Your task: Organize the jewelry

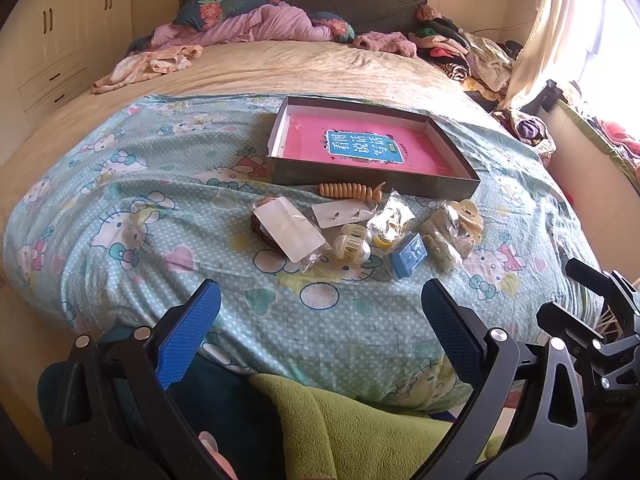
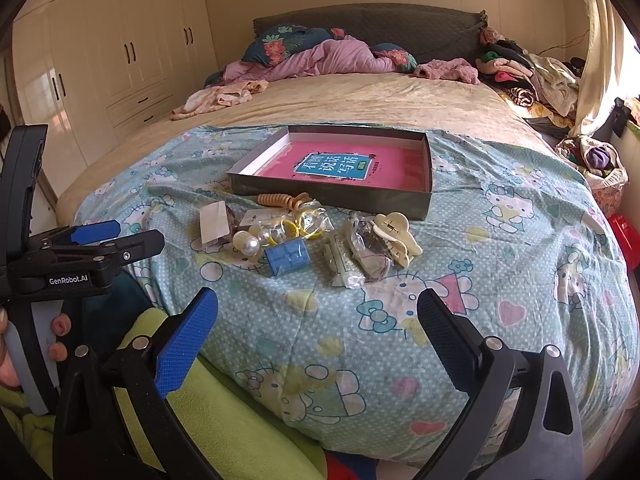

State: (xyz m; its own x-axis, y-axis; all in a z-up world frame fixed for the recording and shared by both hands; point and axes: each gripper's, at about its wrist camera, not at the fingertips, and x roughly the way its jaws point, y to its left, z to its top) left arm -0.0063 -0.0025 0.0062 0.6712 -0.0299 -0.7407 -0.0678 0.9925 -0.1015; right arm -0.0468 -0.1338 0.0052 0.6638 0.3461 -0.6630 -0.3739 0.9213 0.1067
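Observation:
A heap of jewelry and hair pieces lies on the Hello Kitty quilt: a bagged card, a yellow coil band, a pearl clip, a small blue box and a cream claw clip. Behind it sits an open grey box with a pink book inside. The heap also shows in the right wrist view, with the blue box, the claw clip and the grey box. My left gripper and right gripper are open and empty, short of the heap.
Clothes are piled at the bed's far right and a pink duvet lies by the headboard. White wardrobes stand at the left. A green blanket lies below the grippers. A curtain hangs at the right.

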